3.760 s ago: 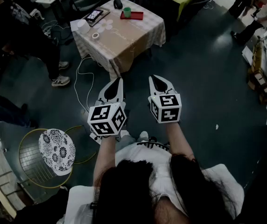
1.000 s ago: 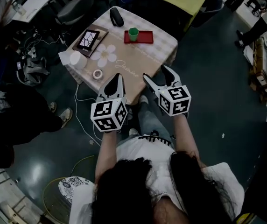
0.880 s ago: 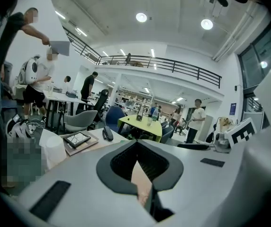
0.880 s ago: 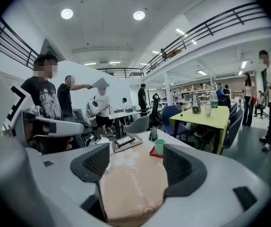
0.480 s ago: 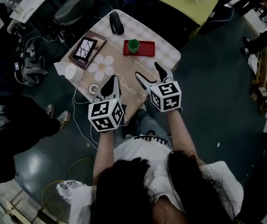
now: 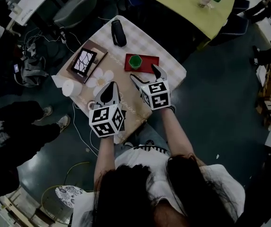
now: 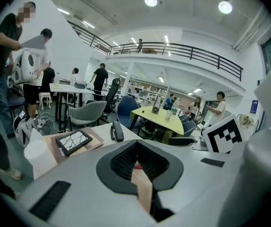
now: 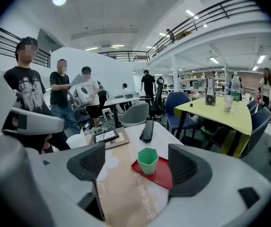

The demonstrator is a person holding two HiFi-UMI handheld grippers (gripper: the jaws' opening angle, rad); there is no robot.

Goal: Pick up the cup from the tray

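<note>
At centre frame of the head view, the right tool (image 6: pixel 144 74) is opening wide, empty, aimed so the cup (image 6: pixel 135 61) on its tray (image 6: pixel 149 63) sits framed just ahead; the left tool (image 6: pixel 110 89), pressed together and idle, hangs above the tabletop (image 6: pixel 142 41).

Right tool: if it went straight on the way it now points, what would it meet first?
Probably the green cup on the red tray: it sits centred between the right tool's opening jaws, not yet touched. Depth is hard to judge.
</note>
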